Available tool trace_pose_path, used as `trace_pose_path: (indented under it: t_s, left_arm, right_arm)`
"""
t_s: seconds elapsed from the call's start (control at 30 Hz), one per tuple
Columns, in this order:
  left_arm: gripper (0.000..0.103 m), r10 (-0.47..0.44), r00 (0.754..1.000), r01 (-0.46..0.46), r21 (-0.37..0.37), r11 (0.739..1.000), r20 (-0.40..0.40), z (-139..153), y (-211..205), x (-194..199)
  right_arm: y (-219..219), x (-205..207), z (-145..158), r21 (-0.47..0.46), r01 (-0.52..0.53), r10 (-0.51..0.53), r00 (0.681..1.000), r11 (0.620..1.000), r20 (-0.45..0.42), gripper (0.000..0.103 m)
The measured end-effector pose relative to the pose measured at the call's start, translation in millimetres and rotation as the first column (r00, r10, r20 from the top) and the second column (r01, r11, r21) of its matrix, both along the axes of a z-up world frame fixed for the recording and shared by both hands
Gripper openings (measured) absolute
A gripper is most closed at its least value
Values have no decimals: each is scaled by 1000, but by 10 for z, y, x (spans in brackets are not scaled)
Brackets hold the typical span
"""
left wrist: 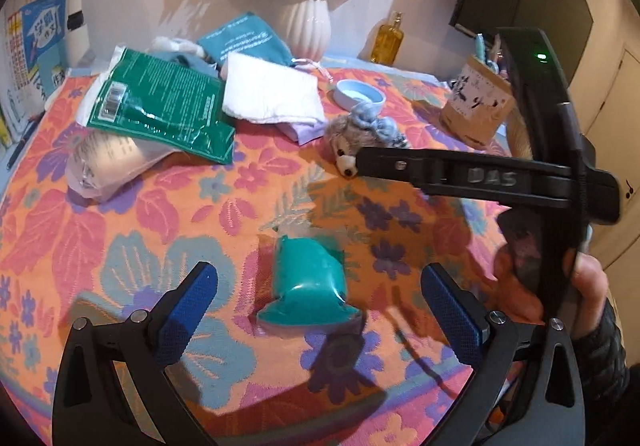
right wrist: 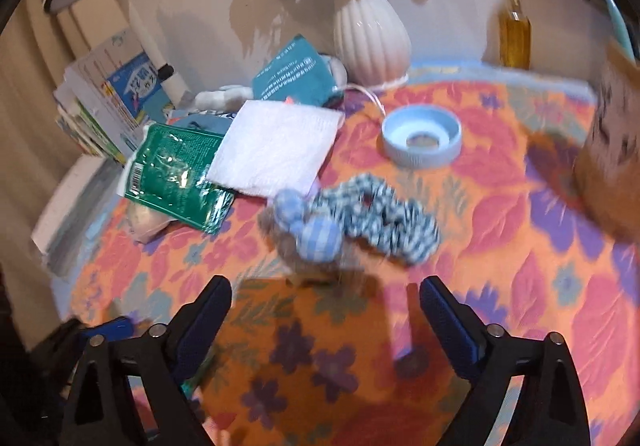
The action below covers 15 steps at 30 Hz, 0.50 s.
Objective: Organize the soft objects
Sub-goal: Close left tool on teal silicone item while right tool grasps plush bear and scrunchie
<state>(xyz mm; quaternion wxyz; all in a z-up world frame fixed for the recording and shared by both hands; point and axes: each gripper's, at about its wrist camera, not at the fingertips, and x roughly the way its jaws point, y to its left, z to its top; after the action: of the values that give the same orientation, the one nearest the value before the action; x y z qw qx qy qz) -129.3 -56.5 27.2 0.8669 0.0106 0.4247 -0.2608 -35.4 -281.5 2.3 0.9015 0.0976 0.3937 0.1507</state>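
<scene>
- My left gripper is standing wide open, and nothing is touching its blue pads.
- A squishy teal pouch is lying on the flowery tablecloth right between my two left fingers, a bit closer to the right one.
- My right gripper is open wide too, and it is holding nothing.
- A small fluffy toy with a blue checked bow is sitting just past my right fingertips, about in the middle of the gap.
- A blue and white scrunchie is touching the toy on its right side.
- The left camera is showing the teal pouch, and the right camera is not showing it at all.
- The left camera is also showing my right gripper from the side, with a black finger reaching over toward the toy's face.
- The right camera is showing the blue ring lid up close, and this picture is a bit blurry.
- Both cameras are showing the green packet, the white cloth and the white vase at the back.
- Both of my grippers are pointing forward and down at the table.
- My hand is wrapping around the right gripper's handle, with a dark sleeve behind it.
</scene>
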Motion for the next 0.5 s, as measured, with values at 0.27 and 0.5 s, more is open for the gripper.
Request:
trace_pose_path:
  t_s: [0.27, 0.5]
  left_arm:
    - [65, 14, 999, -12, 57, 998, -48, -145, -87, 71]
    - [37, 30, 1000, -30, 75, 997, -7, -54, -82, -18]
  right_arm:
    - [193, 215, -39, -2, -6, 6, 999, 1000, -32, 71]
    - [425, 140, 4, -146, -3, 7, 1000, 989, 25, 36]
